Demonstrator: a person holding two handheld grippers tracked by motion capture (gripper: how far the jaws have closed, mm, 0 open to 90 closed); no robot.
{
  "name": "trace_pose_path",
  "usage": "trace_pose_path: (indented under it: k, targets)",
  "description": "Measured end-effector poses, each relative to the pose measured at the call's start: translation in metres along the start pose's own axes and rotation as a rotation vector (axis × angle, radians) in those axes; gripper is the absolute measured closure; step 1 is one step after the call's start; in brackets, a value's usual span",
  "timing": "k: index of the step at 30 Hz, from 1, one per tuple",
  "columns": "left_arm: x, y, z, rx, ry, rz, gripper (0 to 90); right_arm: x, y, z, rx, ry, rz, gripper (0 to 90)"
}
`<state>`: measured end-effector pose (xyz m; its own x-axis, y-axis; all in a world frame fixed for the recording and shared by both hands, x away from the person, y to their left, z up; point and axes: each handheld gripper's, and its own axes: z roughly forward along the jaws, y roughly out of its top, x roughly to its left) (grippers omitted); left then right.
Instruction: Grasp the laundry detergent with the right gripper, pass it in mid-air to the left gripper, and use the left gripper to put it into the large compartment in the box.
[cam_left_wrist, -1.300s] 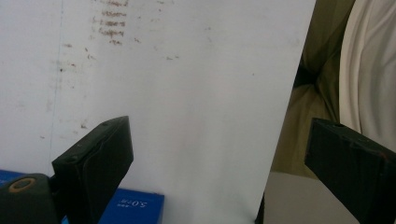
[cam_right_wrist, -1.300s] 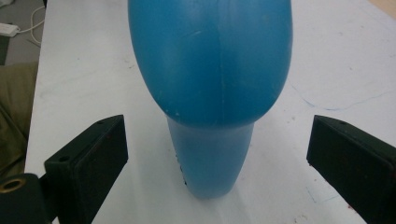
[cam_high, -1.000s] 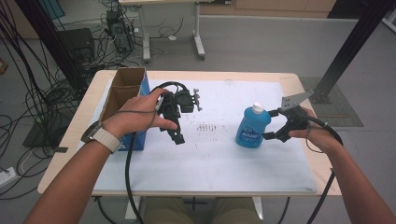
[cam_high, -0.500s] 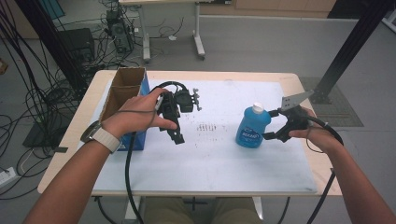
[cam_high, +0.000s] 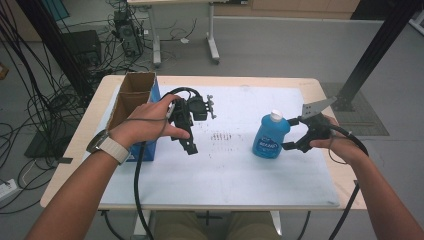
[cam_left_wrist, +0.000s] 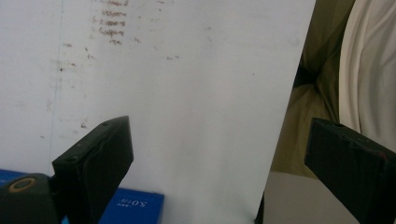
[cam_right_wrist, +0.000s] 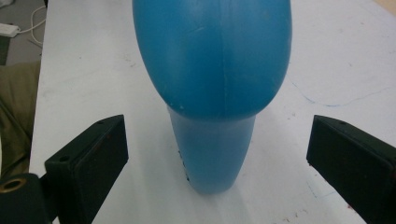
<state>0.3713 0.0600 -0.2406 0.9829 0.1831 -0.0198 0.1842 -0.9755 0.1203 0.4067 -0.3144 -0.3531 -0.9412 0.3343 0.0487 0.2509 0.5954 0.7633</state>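
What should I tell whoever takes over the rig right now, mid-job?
Right gripper: open, jaws on either side of the blue bottle without touching it; the right gripper view shows a gap on both sides.
Left gripper: open, holding nothing, above the white mat near the cardboard box.
Bottle: upright on the mat, cap on, right of centre.
Box: open at the top, at the table's left edge.
Done: right gripper lined up on the bottle.
Left: close on the bottle and lift it; the open box looks a likely destination, though that is a guess.
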Motion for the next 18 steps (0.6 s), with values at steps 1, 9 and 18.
trace_pose_path:
  k: [1, 9, 18]
  targets:
    - [0.0000, 0.0001, 0.0000, 0.000, 0.000, 0.001, 8.4, 0.0000, -0.0001, -0.0001, -0.001, 0.000, 0.000, 5.1]
    - [0.0000, -0.0001, -0.0001, -0.002, 0.002, -0.001, 8.3, 0.0005, 0.0006, 0.0006, -0.001, 0.001, -0.003, 5.1]
    - [0.0008, -0.0008, -0.0004, -0.004, 0.002, -0.003, 8.4, 0.0004, 0.0003, 0.0012, -0.001, 0.001, 0.000, 5.1]
